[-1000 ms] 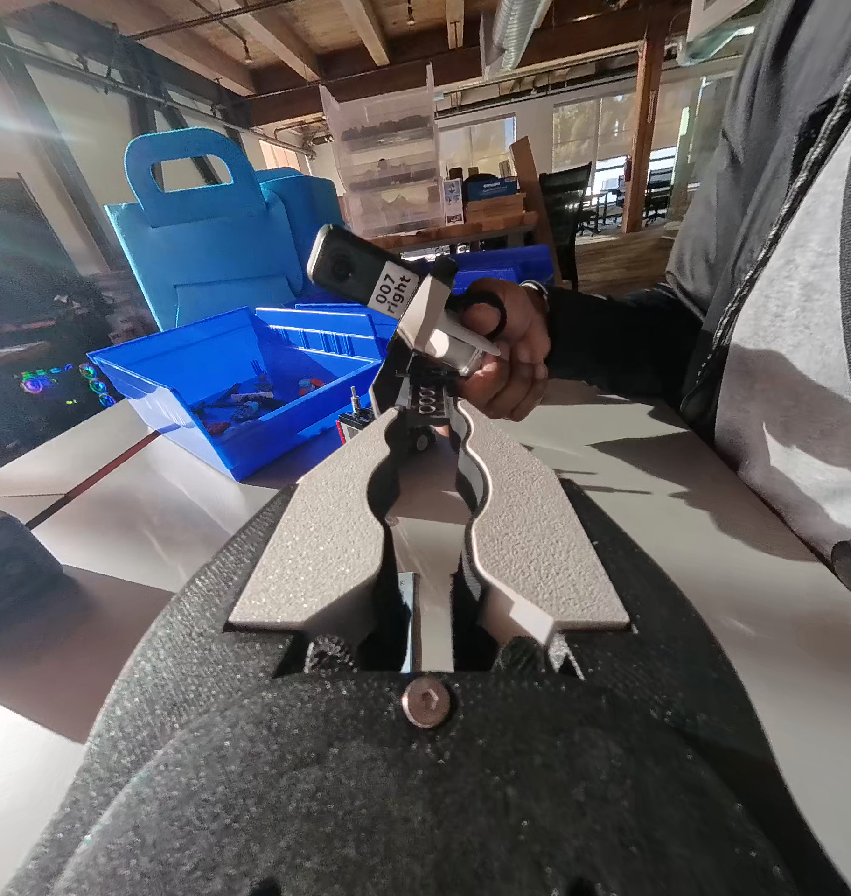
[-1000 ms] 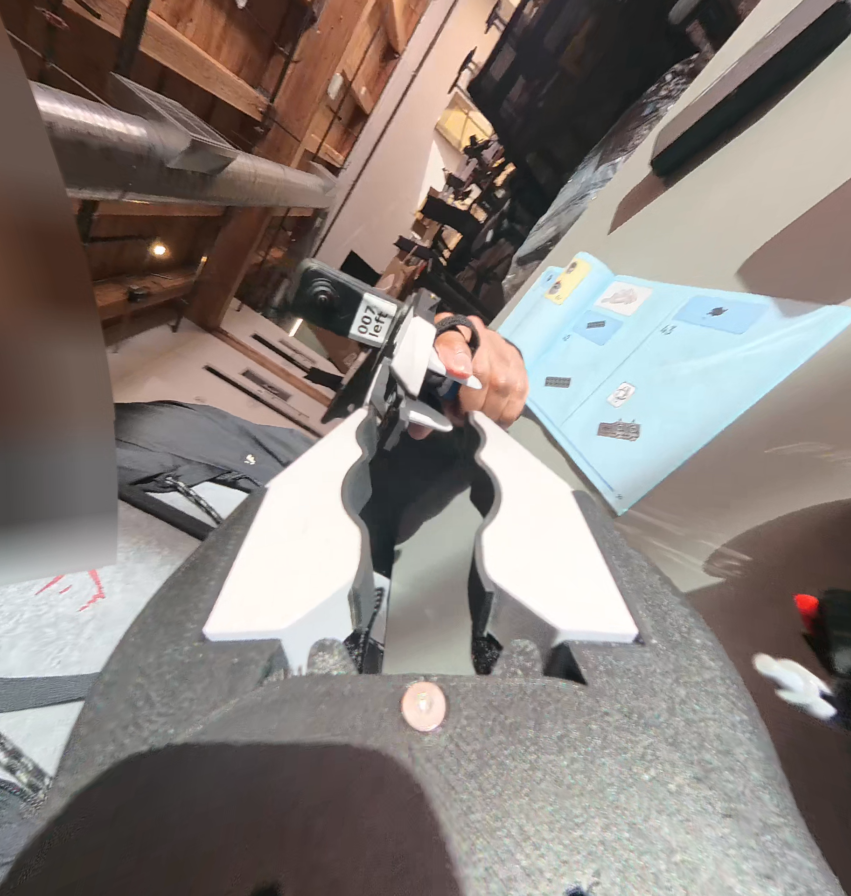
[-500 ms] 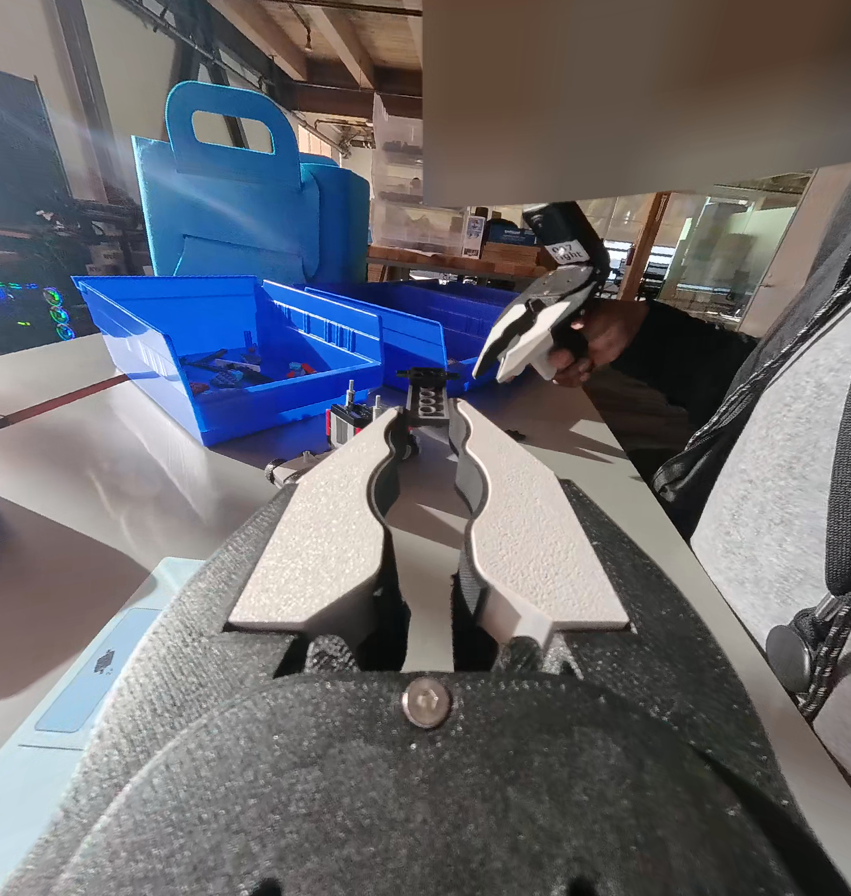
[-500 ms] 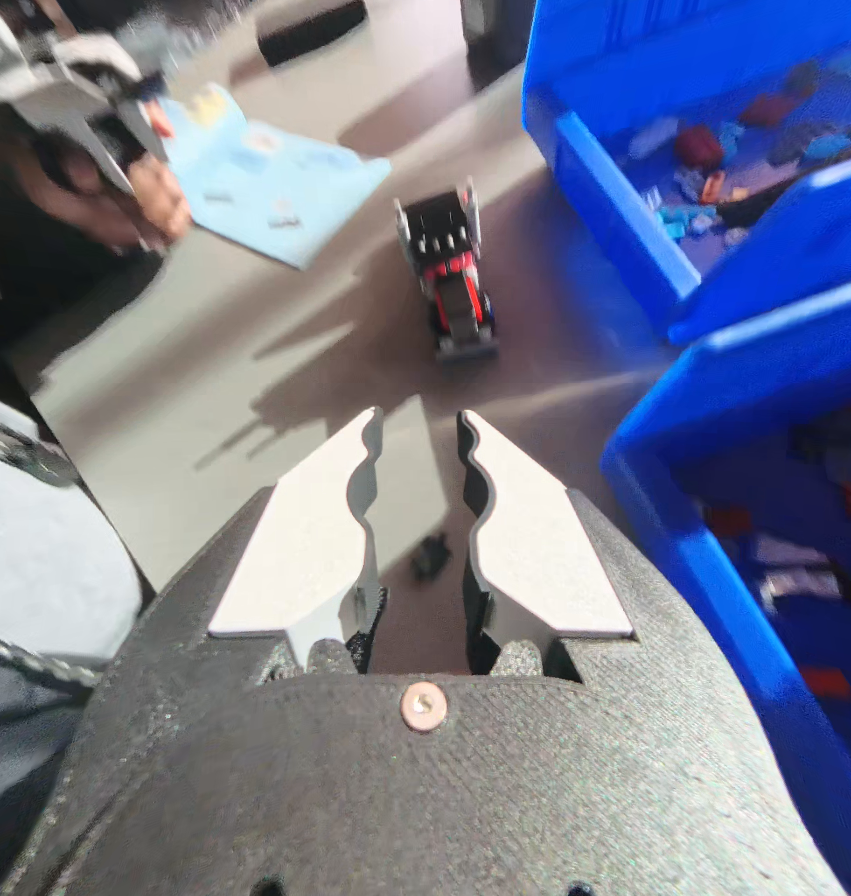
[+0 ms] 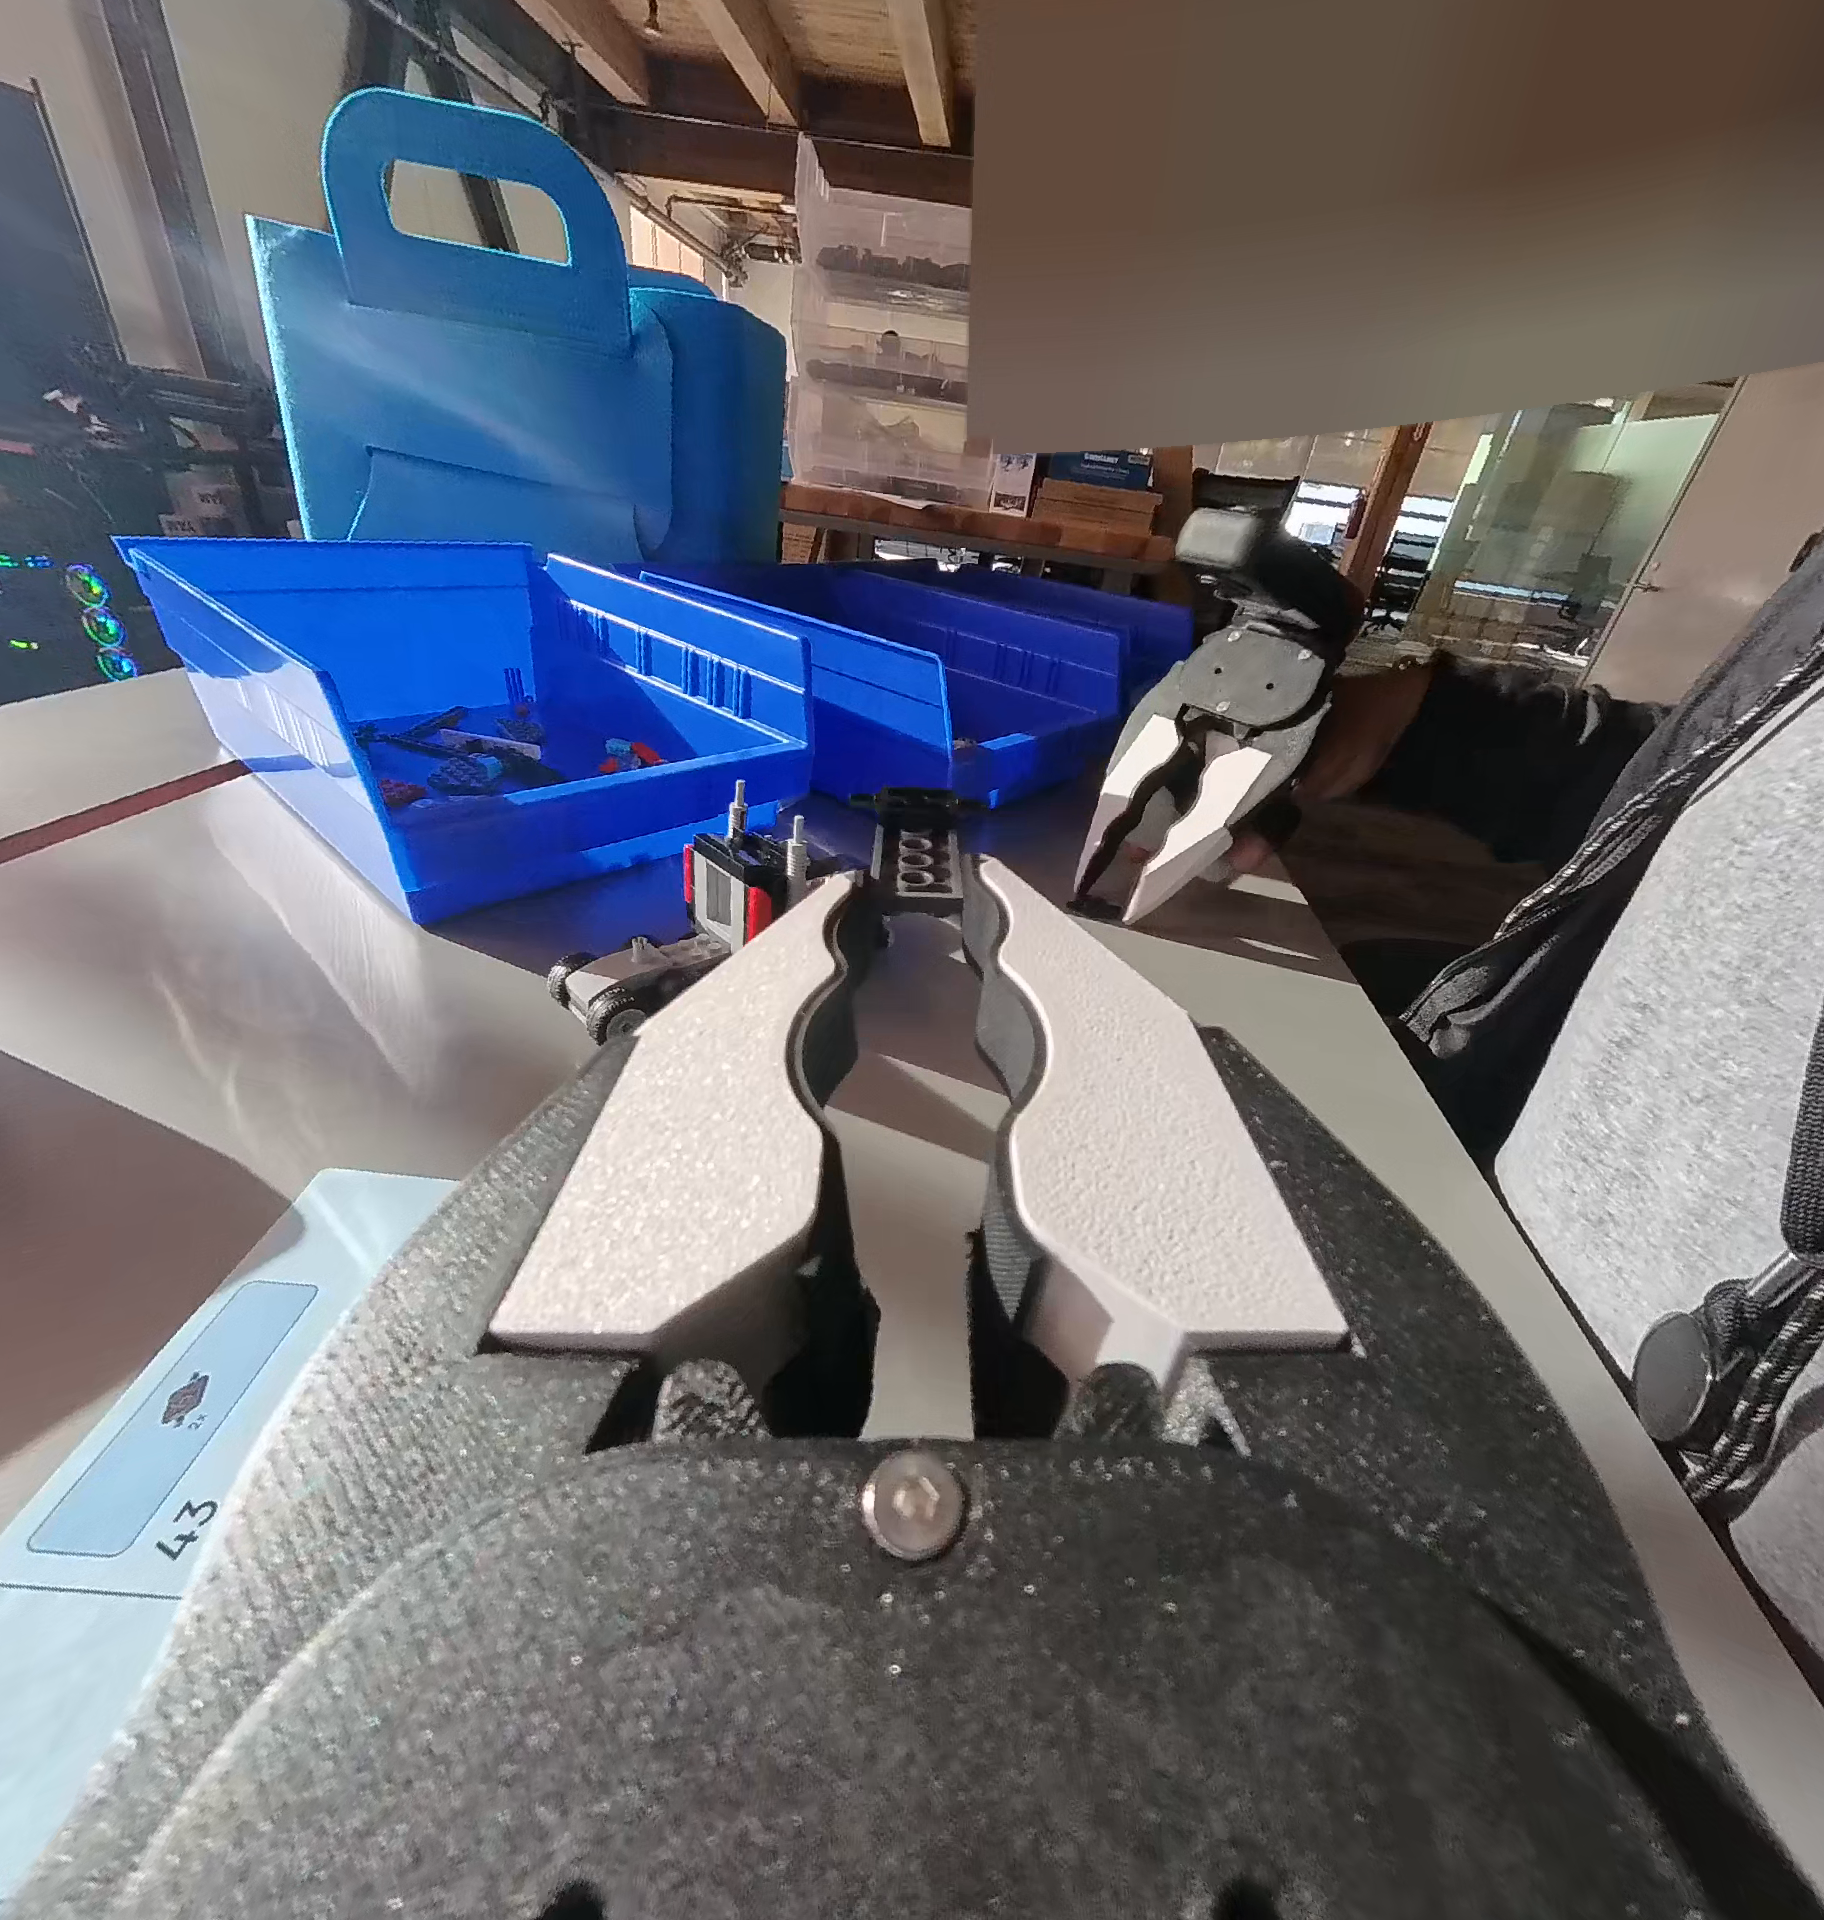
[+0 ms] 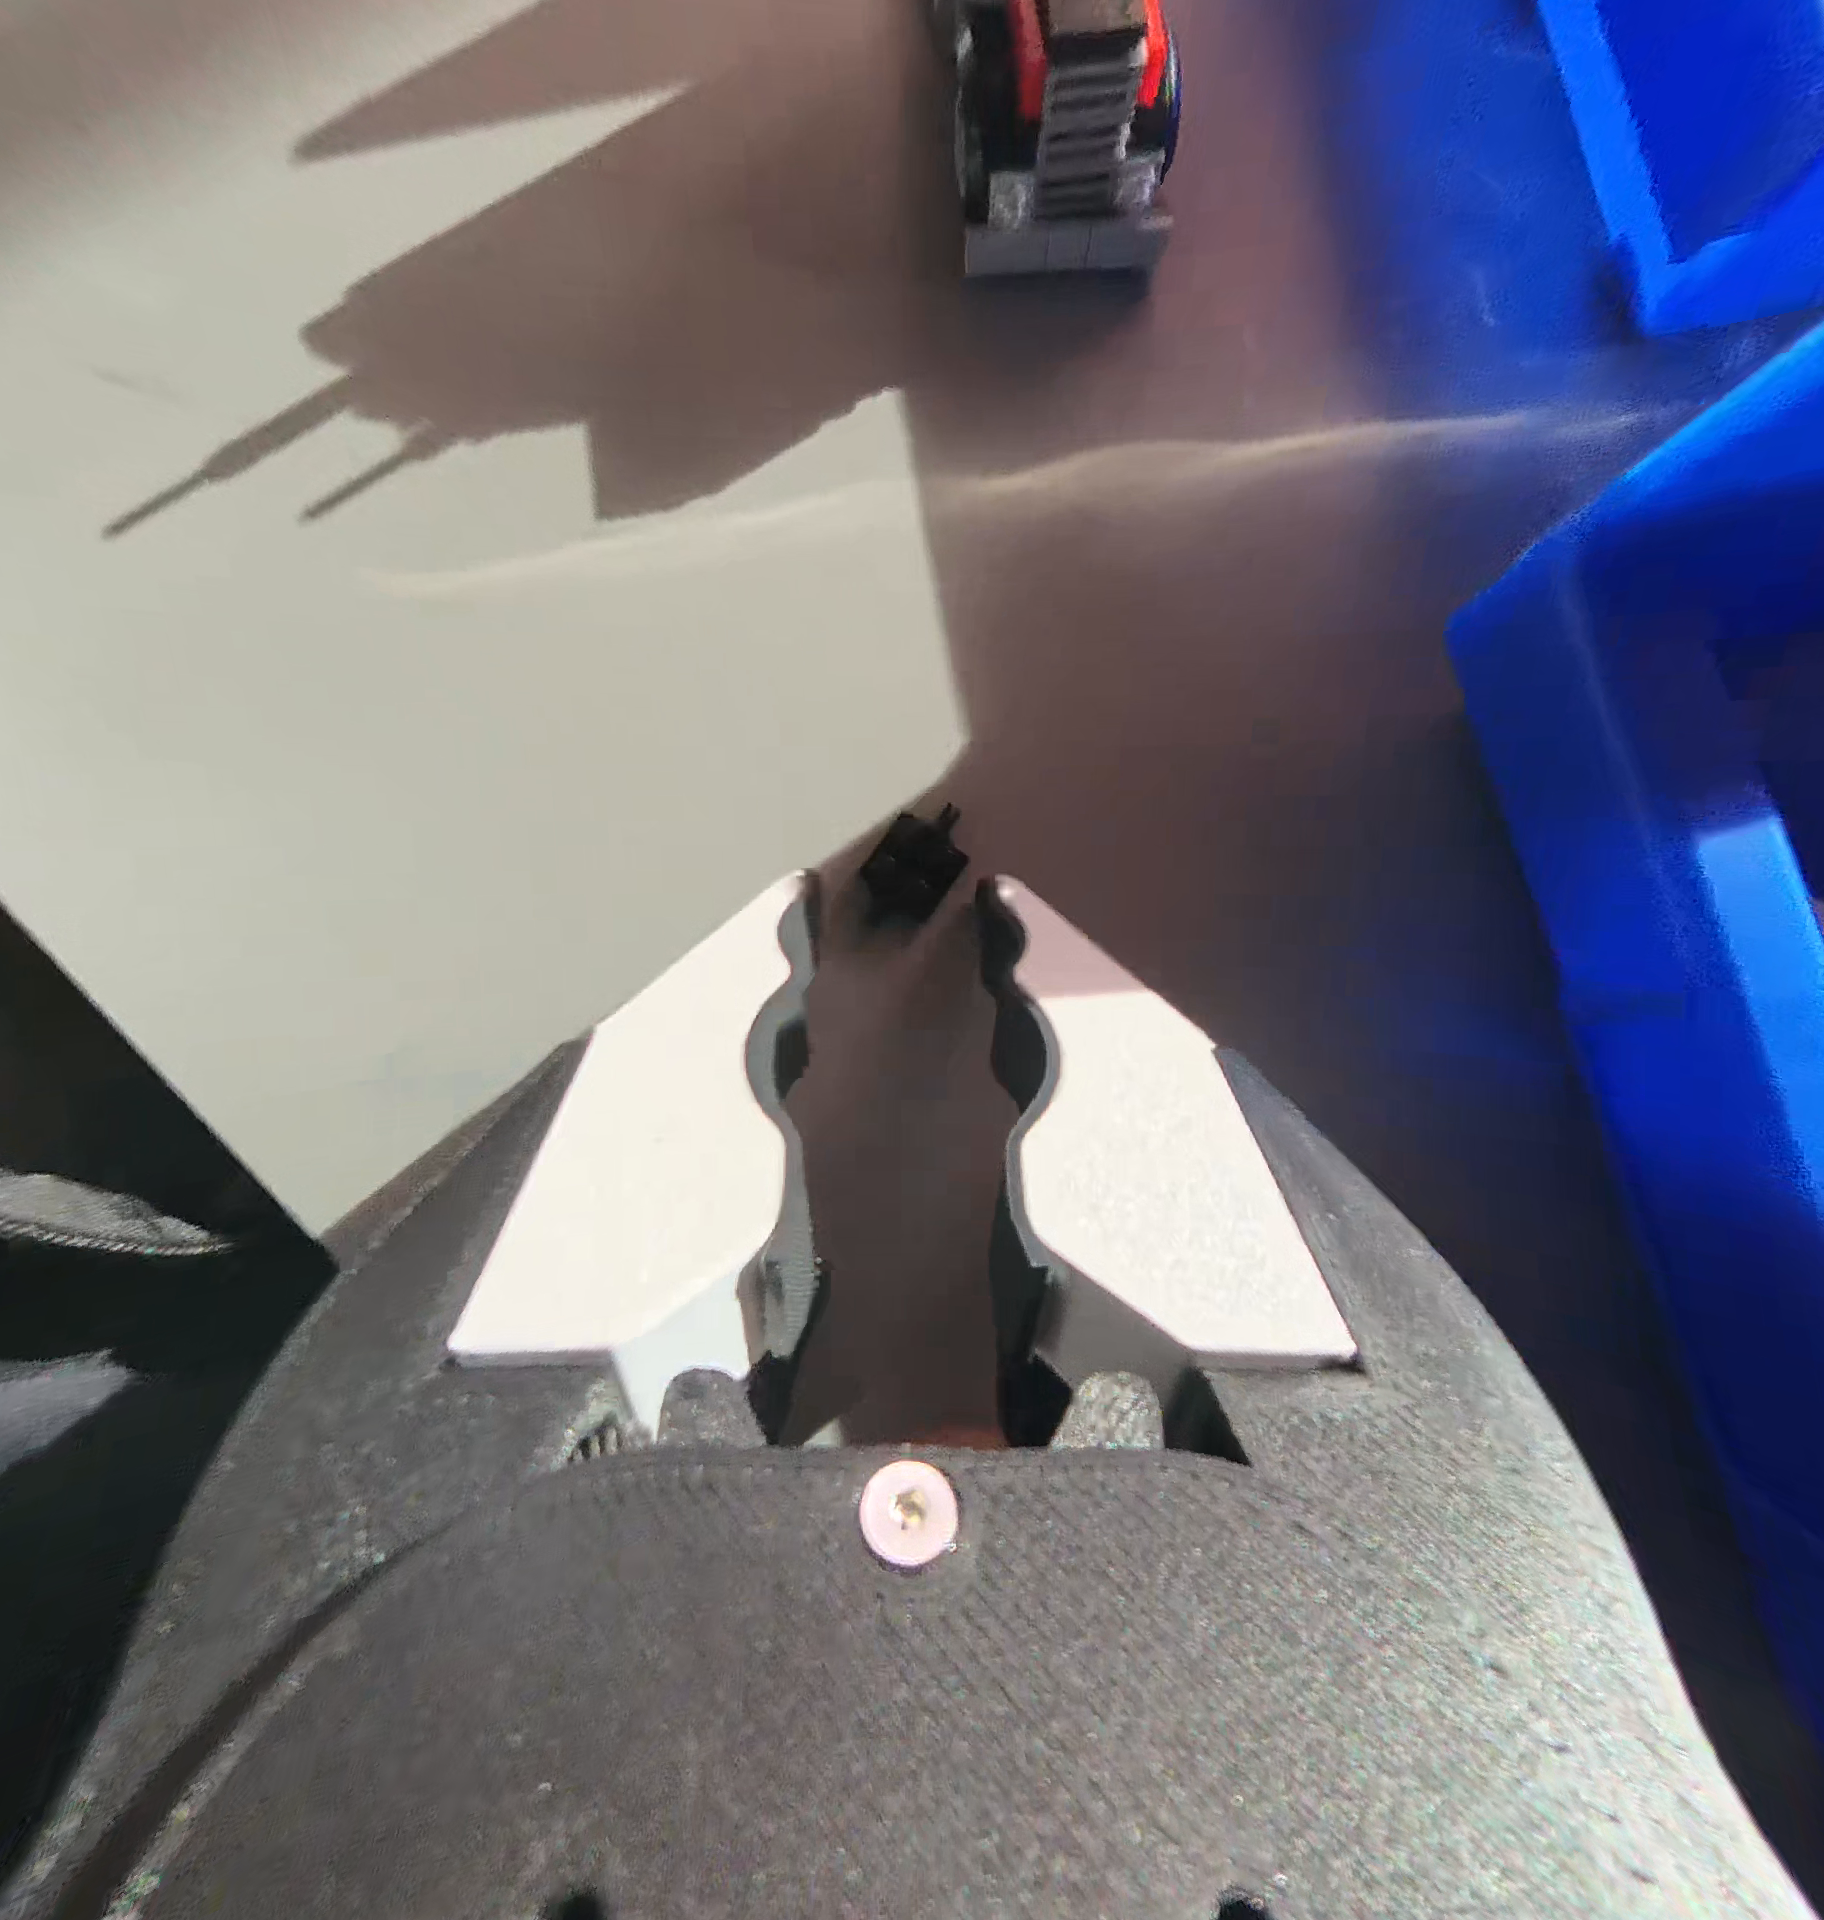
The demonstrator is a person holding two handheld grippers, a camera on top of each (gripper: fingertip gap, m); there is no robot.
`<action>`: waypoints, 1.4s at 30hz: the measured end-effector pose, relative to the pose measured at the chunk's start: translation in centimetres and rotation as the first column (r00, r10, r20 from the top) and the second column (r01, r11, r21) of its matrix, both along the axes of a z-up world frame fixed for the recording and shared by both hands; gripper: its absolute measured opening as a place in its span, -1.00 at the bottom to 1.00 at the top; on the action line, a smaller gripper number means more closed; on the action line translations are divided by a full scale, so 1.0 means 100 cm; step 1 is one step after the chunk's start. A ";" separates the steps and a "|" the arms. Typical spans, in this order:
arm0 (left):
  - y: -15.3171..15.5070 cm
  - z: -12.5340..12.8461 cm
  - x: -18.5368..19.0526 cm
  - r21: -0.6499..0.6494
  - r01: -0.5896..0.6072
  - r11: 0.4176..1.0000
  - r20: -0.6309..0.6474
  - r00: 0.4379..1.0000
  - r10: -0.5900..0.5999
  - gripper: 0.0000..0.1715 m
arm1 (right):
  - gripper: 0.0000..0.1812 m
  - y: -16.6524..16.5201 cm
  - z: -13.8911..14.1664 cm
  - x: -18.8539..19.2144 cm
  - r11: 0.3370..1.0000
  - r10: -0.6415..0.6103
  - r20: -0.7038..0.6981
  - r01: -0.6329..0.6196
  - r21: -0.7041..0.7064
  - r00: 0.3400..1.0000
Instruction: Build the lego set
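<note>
Black lego plate (image 5: 920, 860) clamped in left tool (image 5: 918, 883), near blue bin (image 5: 534, 727) edge.

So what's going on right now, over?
Left tongs shut on black plate. Right tongs open, tips at small black piece on table. Truck beyond, nothing blocking.

The left gripper (image 5: 913, 883) pinches a black studded lego plate (image 5: 923, 857) at its fingertips. Just left of them, a small grey, red and black lego truck (image 5: 700, 925) stands on the pale table (image 5: 212, 987). Far left sits a blue plastic bin (image 5: 534, 727) holding loose bricks. The right gripper (image 5: 1116, 904), fingers parted, points down at the right.
</note>
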State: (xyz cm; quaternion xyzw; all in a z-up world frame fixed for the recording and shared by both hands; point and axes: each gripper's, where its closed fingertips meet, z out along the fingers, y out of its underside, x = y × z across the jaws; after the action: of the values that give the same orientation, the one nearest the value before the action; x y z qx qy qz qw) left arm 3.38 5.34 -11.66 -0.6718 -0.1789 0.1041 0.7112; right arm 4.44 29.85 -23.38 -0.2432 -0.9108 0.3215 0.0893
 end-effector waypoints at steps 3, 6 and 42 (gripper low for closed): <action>-0.002 0.000 -0.002 0.007 -0.013 1.000 0.014 1.000 0.013 -0.80 | -0.78 -0.012 0.000 -0.001 0.999 0.042 -0.029 -0.042 -0.011 0.999; -0.007 0.001 -0.006 0.019 -0.032 0.999 0.025 0.999 0.031 -0.80 | -0.79 -0.030 0.001 -0.001 0.994 0.108 -0.043 -0.109 -0.024 0.993; -0.059 -0.006 -0.049 0.090 -0.268 0.959 0.228 0.943 0.242 -0.80 | -0.61 -0.225 0.013 -0.030 0.877 0.444 -0.091 -0.453 -0.160 0.892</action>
State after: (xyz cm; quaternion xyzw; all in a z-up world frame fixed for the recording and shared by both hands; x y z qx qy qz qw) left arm -1.50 -0.53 -12.27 -0.6065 -0.3459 0.1114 0.7072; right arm 1.43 7.32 -22.08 -0.0244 -0.9076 0.4190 0.0141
